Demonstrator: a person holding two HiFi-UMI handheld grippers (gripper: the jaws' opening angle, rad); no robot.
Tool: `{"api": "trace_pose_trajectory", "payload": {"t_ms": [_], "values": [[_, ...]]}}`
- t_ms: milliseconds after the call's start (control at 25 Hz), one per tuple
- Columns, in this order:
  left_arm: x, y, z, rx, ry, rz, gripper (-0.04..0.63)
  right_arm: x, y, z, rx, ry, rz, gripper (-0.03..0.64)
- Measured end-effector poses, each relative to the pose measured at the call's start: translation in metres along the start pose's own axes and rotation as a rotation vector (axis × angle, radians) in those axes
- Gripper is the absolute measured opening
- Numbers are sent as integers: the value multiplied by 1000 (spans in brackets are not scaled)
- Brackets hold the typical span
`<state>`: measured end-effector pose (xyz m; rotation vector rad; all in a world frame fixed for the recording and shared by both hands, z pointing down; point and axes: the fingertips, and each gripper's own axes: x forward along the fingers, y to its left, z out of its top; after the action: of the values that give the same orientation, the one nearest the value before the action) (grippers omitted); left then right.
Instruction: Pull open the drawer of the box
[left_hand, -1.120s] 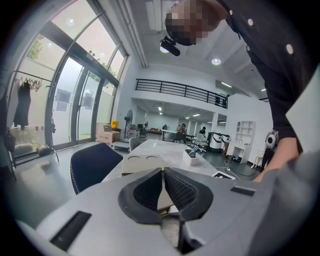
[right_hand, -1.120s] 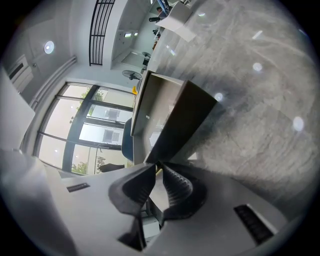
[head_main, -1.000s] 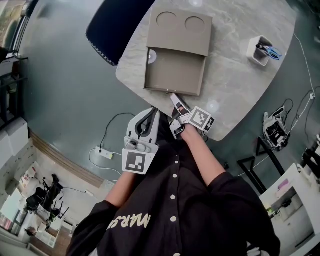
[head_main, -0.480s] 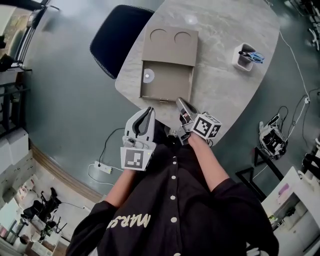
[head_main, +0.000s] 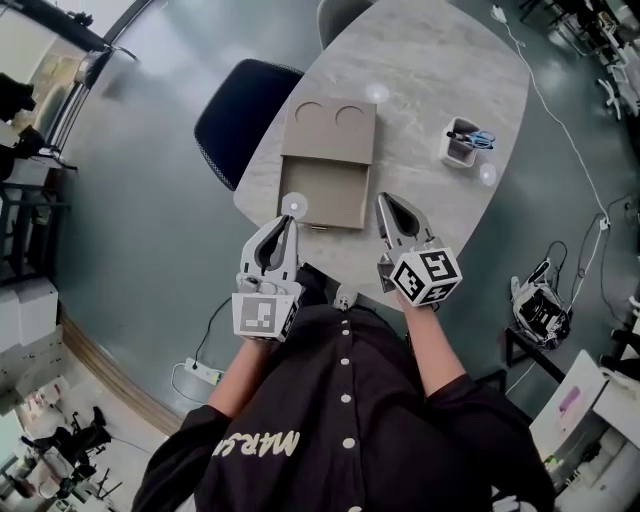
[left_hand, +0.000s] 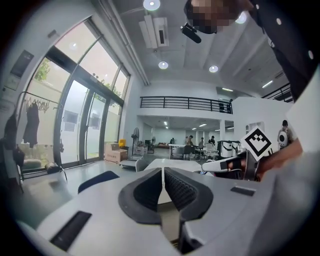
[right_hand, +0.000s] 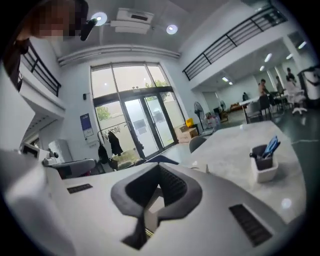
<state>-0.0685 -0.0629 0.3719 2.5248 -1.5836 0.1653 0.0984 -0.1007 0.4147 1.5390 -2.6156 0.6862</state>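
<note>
**A:** Bottom of the head view first: both tools hover by the near edge of the table (head_main: 430, 70). The left gripper (head_main: 285, 228), lower left, has its jaws pressed together on nothing.

**B:** Same for the right gripper (head_main: 386, 205): jaws closed, empty, tip just right of the drawer.

**A:** And the drawer (head_main: 330, 200) sits between them at centre frame, already well out of the box (head_main: 328, 135) and pointing toward the person.

**B:** Looks like thin board to me. It's probably light and a little flexible, and the whole box could skid on that smooth top. I'd pinch the middle of the front edge gently and steady the box behind.

**A:** Farther up, a pen holder (head_main: 460, 148) on the right, and a dark chair (head_main: 235, 115) at upper left.
</note>
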Motion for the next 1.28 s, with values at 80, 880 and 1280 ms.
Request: {"api": "trace_pose_trajectory", "payload": {"t_ms": [80,880,1280], "values": [[-2,-2,11,10,-30,5,25,-12,1,21,-82,-44,-22,-3],[-30,-31,56,54,-152,43,25,-85,15,67,-261,-217,-107,-3],[-29,-34,63,70,-167,41,25,-84,24,74,-288,-216,-67,-3]]}}
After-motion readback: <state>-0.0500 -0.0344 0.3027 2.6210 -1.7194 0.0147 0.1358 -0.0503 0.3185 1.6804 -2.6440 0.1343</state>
